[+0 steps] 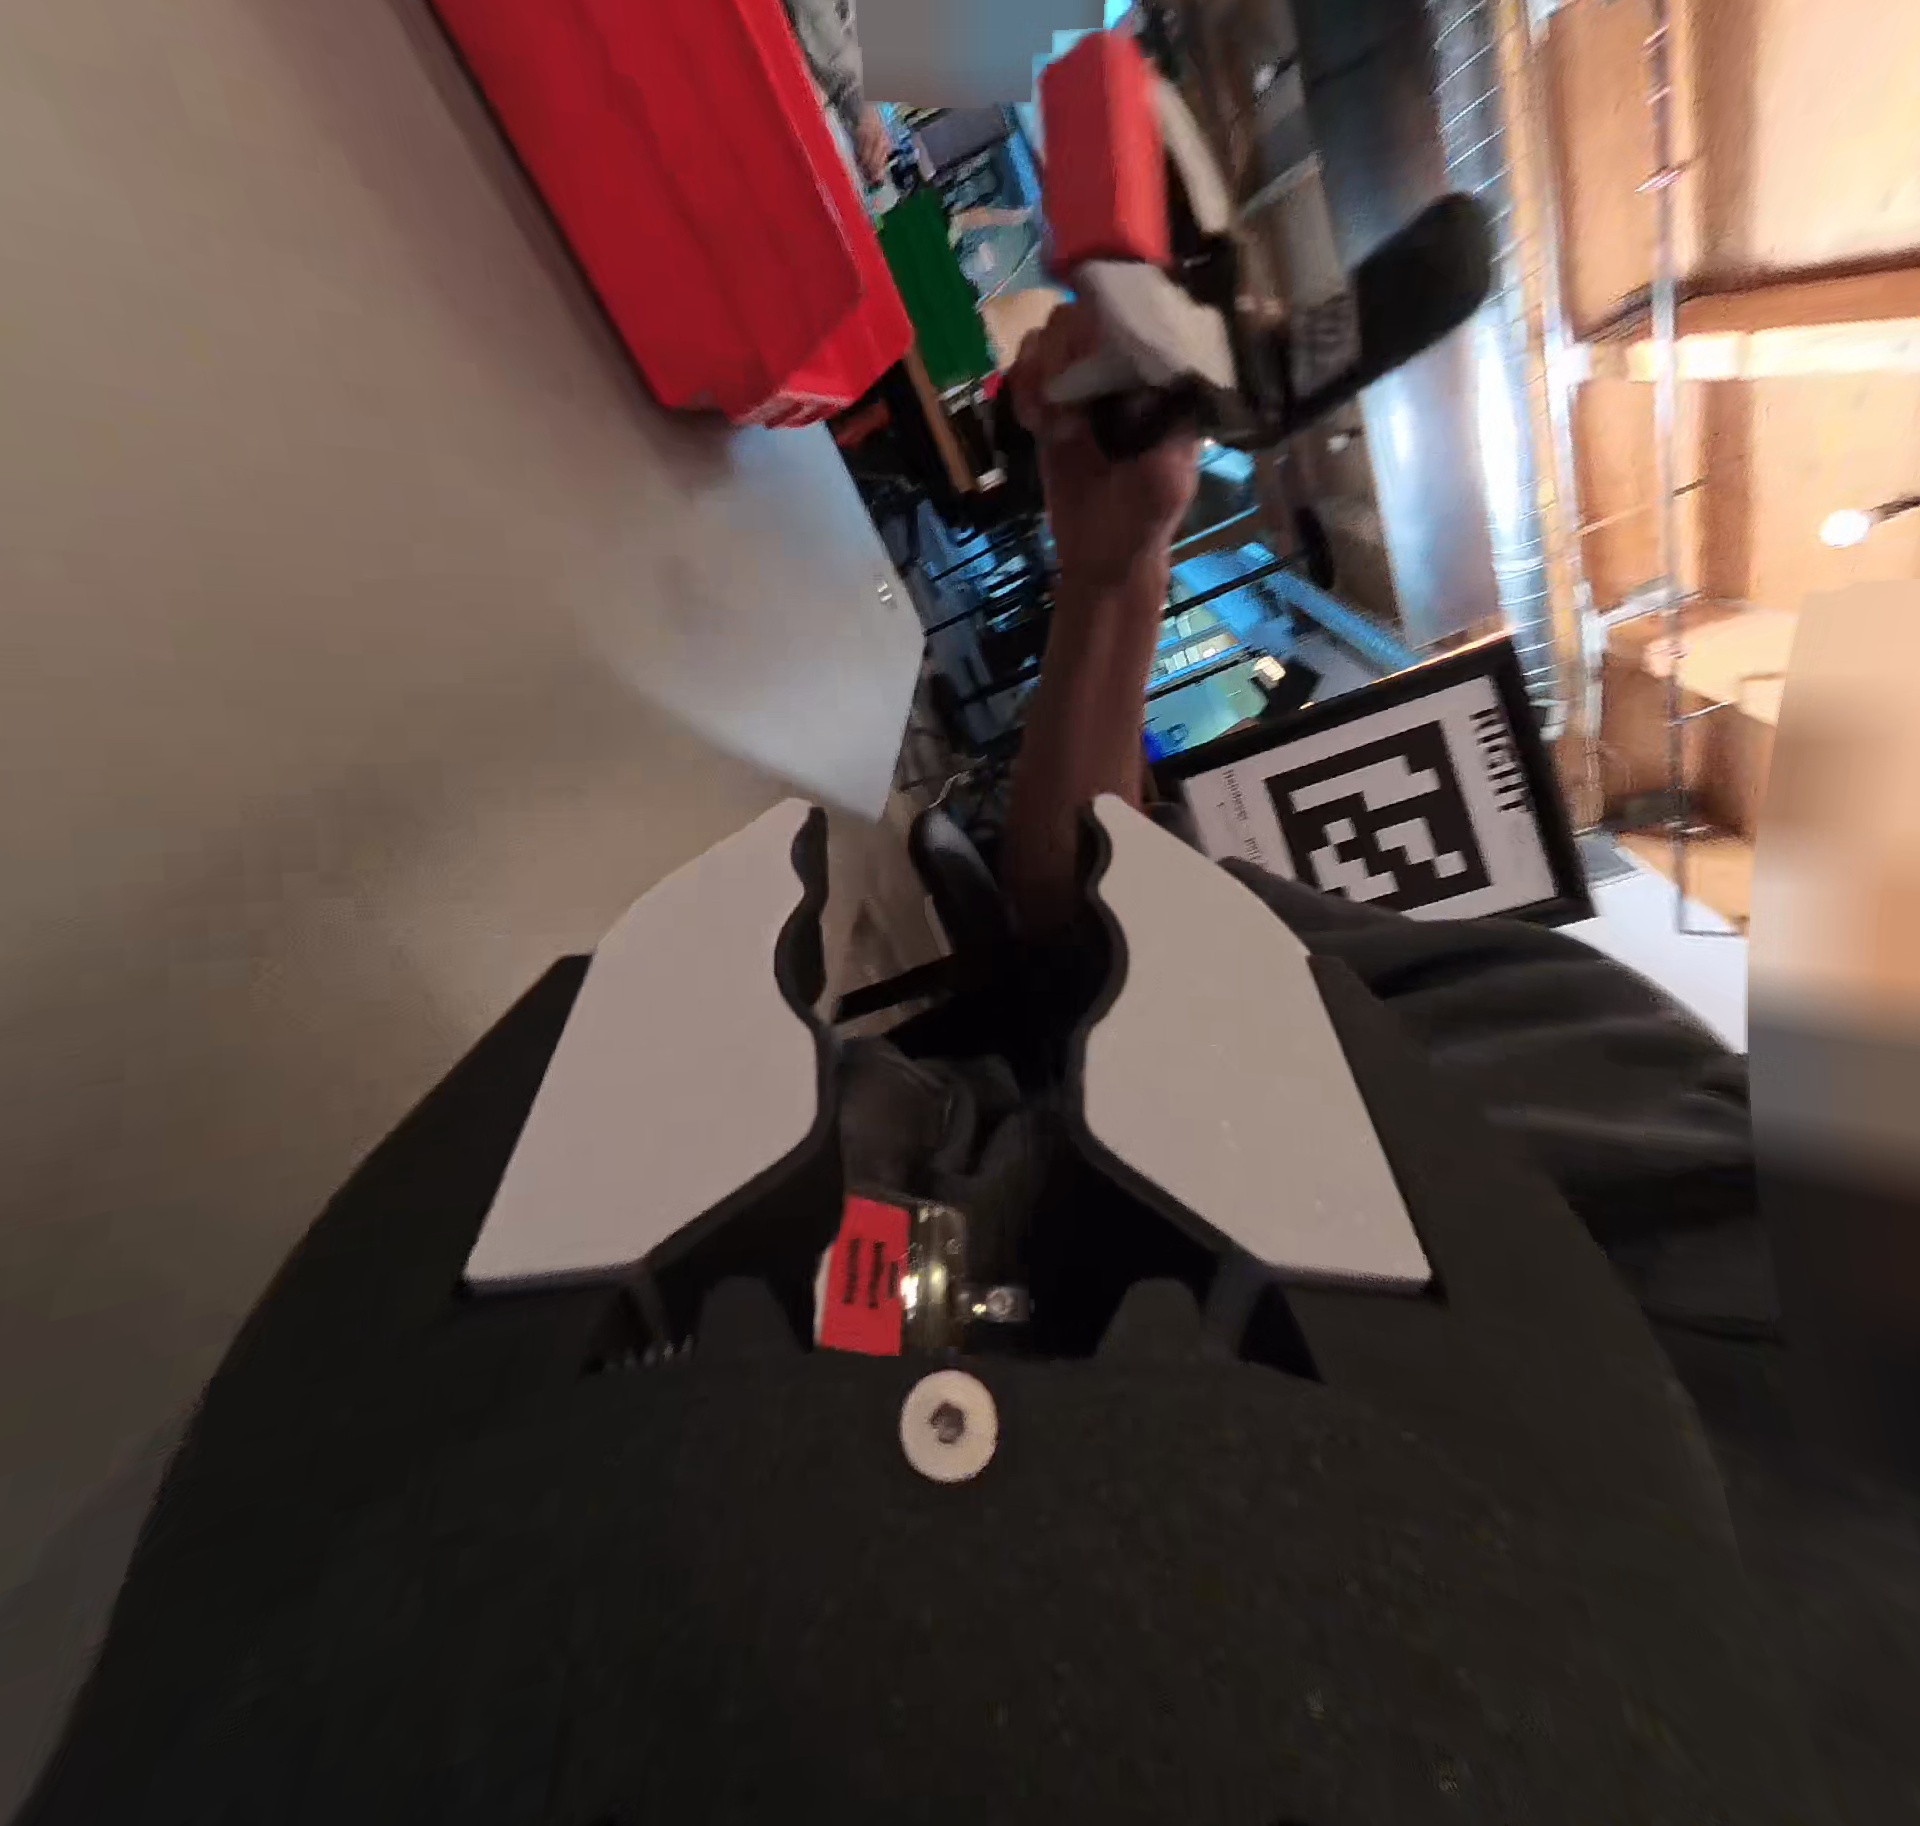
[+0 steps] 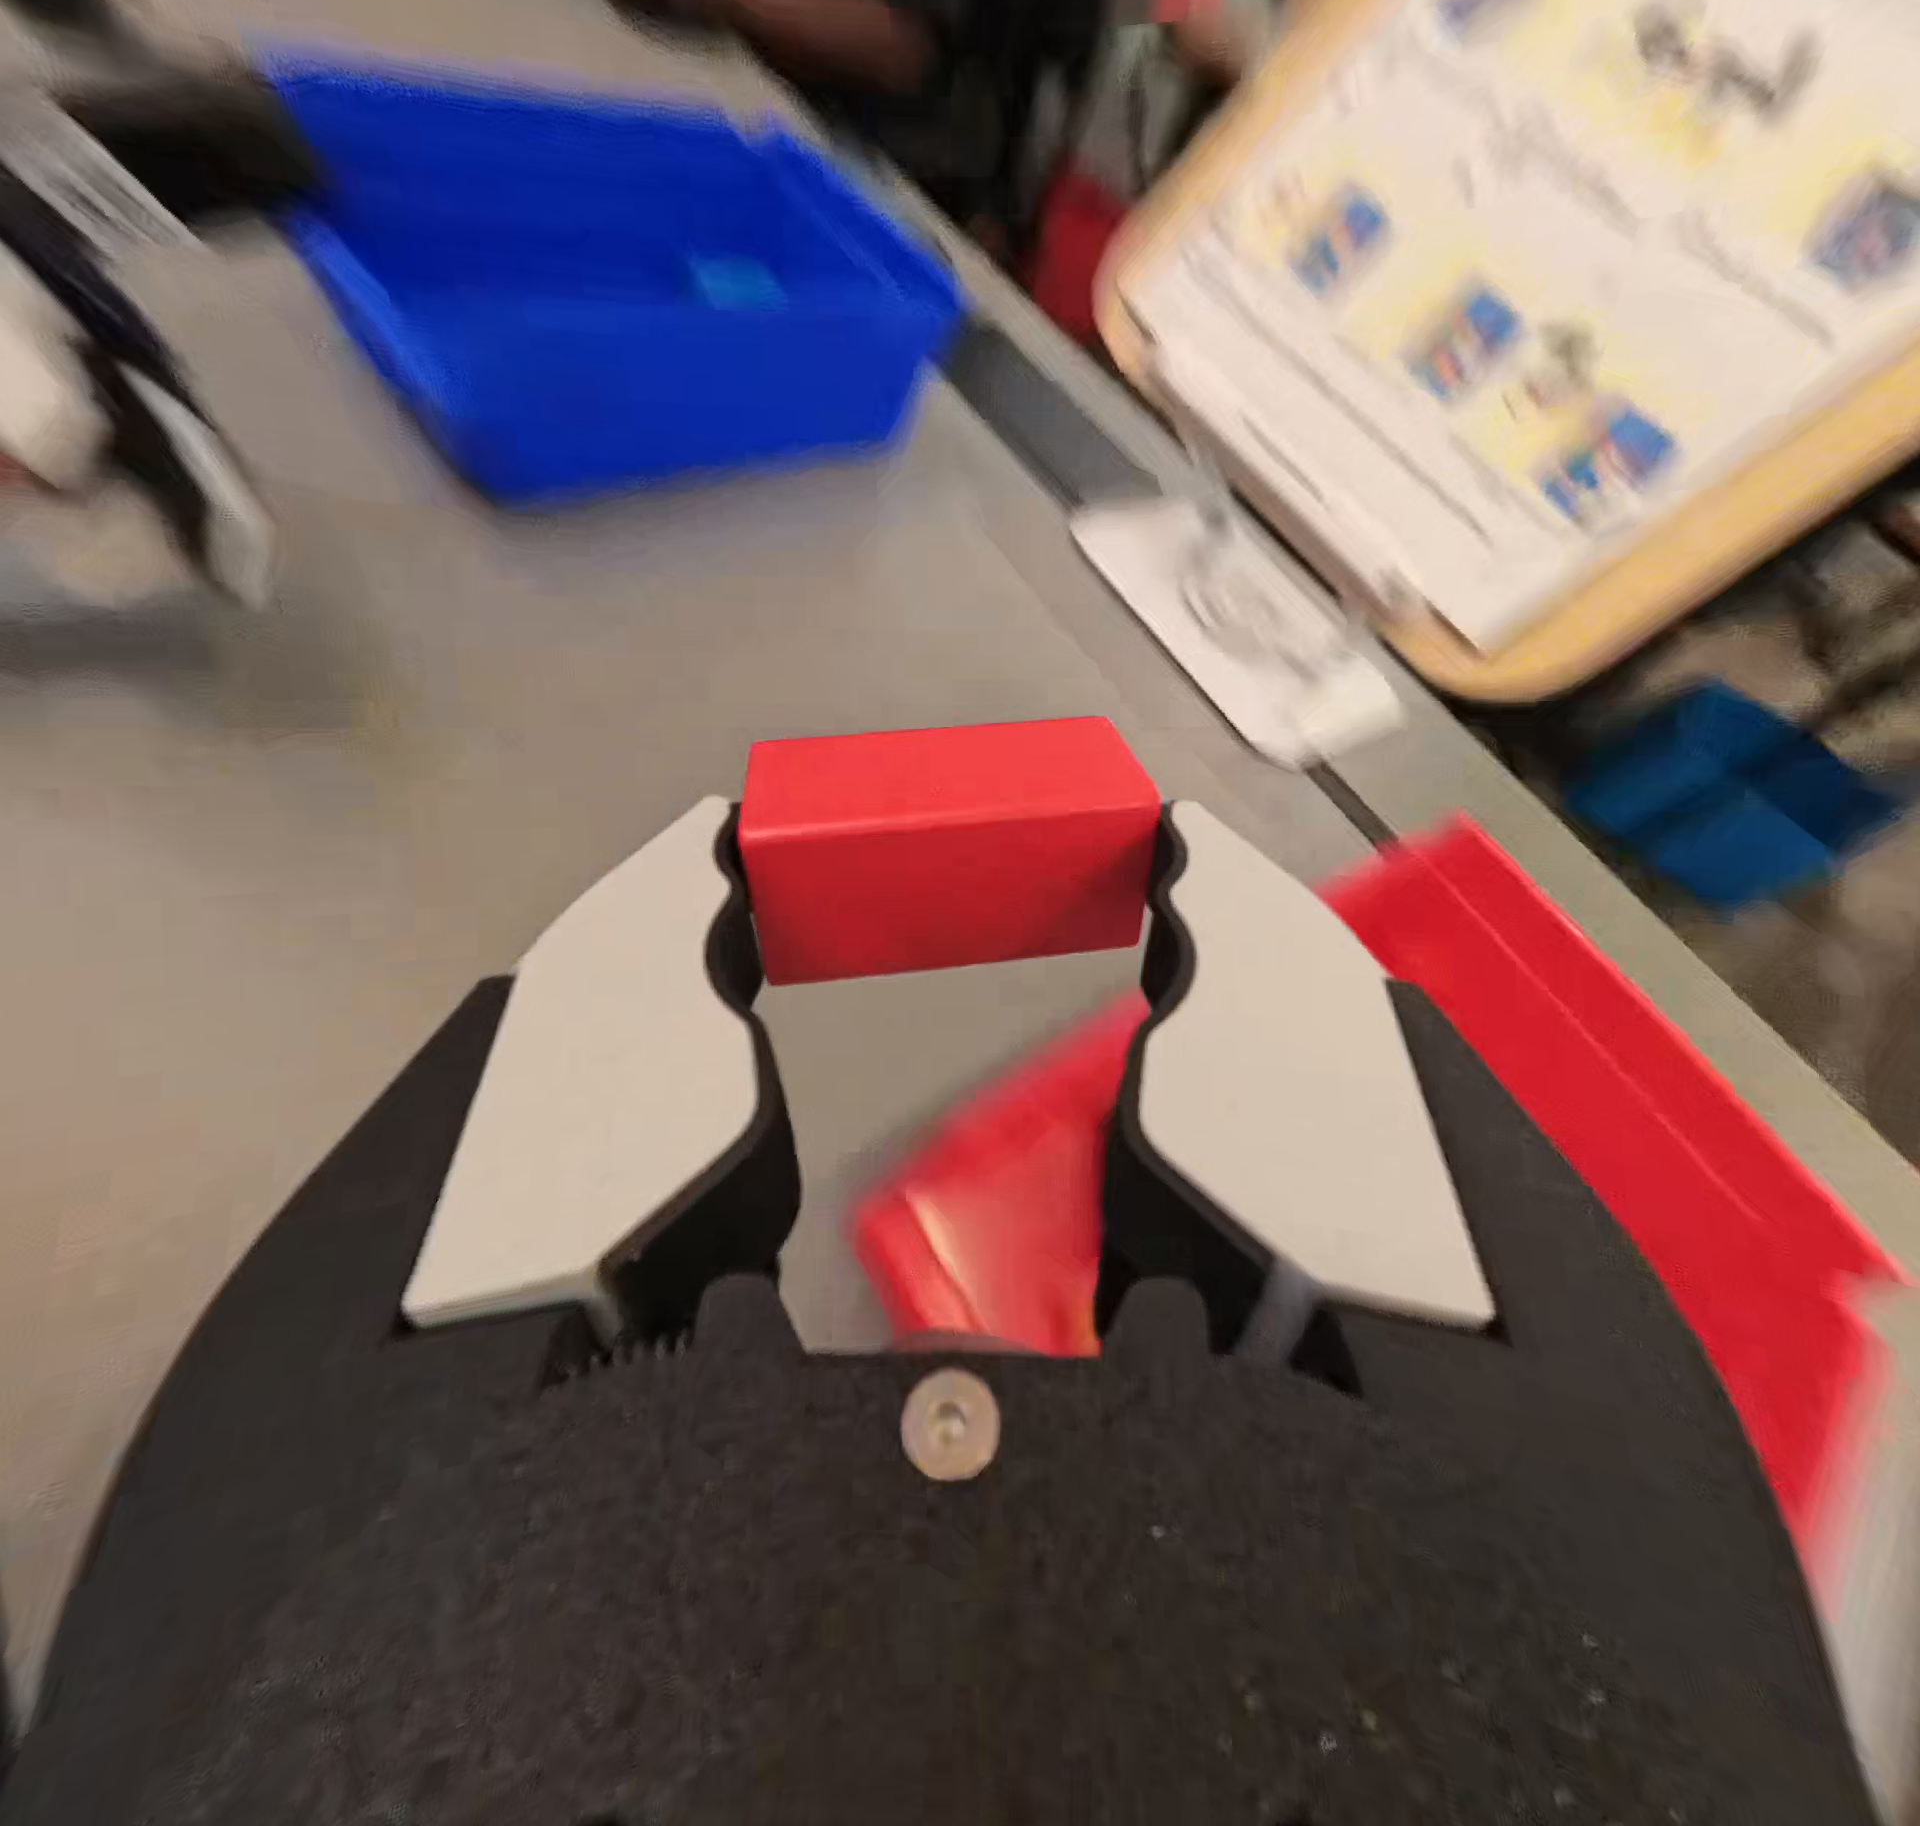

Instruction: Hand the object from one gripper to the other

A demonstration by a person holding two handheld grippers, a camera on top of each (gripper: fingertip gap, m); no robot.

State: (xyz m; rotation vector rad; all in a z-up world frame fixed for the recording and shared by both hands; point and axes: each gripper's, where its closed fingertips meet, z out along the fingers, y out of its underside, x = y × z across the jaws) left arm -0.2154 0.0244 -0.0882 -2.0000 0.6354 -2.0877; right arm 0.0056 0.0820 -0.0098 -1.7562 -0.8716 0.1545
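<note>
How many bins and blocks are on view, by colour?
Red rectangular block, held in the right gripper: 1
Red plastic bin: 1
Blue plastic bin: 1
Total: 3
A blurred light-blue patch lies inside the blue bin; what it is cannot be told.

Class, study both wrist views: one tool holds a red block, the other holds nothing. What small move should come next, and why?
Probably bring the open left tool toward the red block. The right tool is shut on the block at its fingertips, and in the left wrist view it holds the block up in the air, apart from the left tool, whose jaws hold nothing. Closing that gap likely comes before any transfer.
</note>
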